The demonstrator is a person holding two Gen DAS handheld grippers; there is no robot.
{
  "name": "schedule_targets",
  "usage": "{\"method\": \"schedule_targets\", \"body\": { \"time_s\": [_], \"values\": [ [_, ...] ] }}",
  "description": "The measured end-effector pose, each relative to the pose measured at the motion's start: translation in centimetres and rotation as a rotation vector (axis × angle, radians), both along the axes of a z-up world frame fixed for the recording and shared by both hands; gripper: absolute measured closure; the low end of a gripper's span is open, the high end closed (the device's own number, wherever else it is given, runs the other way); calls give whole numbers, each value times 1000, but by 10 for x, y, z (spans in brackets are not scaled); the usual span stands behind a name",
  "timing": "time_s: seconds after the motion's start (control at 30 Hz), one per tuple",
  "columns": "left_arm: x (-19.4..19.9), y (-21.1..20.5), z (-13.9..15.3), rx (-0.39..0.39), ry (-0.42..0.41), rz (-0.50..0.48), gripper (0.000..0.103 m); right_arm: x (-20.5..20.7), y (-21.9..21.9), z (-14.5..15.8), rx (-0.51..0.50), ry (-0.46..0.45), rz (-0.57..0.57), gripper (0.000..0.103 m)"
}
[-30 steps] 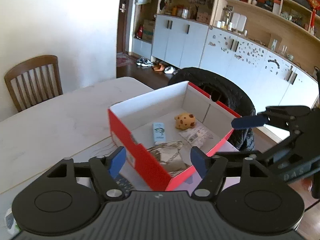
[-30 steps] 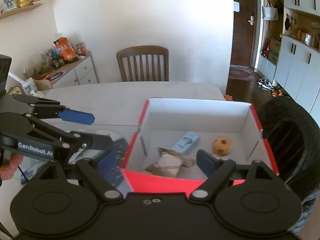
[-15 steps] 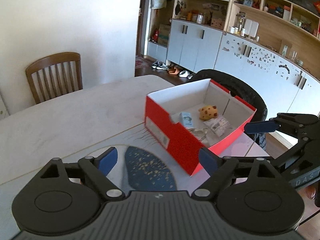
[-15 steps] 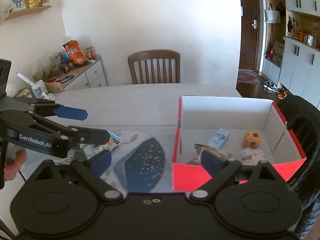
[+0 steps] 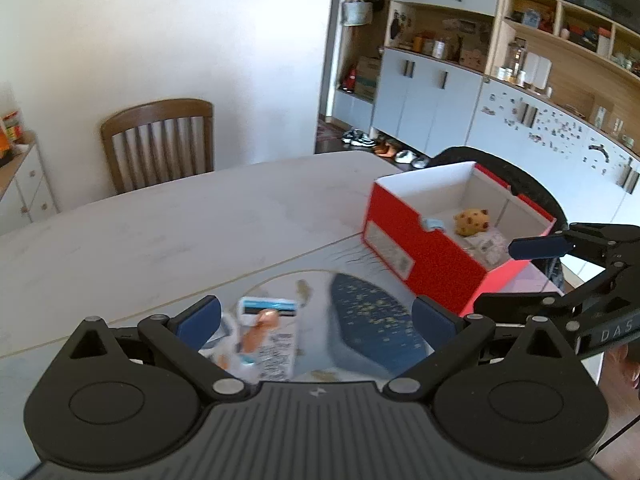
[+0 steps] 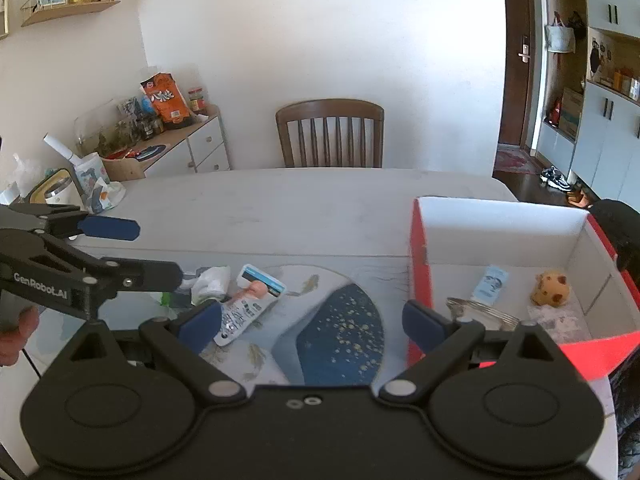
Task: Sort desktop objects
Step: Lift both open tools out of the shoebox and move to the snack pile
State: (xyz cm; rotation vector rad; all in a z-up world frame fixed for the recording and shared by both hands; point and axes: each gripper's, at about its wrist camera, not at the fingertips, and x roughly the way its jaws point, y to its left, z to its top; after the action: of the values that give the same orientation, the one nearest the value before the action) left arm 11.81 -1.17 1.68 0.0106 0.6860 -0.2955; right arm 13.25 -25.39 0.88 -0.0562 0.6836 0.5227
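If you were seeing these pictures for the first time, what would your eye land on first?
Most likely the red shoebox on the table's right side, open, with a spotted yellow plush toy and a small blue packet inside. Next, the dark blue patch of the printed mat, with a white tube lying left of it.

Red box [image 6: 420, 264] holds toy [image 6: 550, 290]; packets [image 6: 244, 308] lie on mat

"GenRobot.AI" on left gripper [image 6: 132, 254]; "DAS" on right gripper [image 5: 500, 276]
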Motion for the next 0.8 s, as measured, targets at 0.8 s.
{"method": "schedule_targets", "body": {
  "time_s": [0.8],
  "values": [
    [17, 80, -54, 104, 41, 70, 1, 34, 81, -35, -38, 46, -13, 6]
  ]
}}
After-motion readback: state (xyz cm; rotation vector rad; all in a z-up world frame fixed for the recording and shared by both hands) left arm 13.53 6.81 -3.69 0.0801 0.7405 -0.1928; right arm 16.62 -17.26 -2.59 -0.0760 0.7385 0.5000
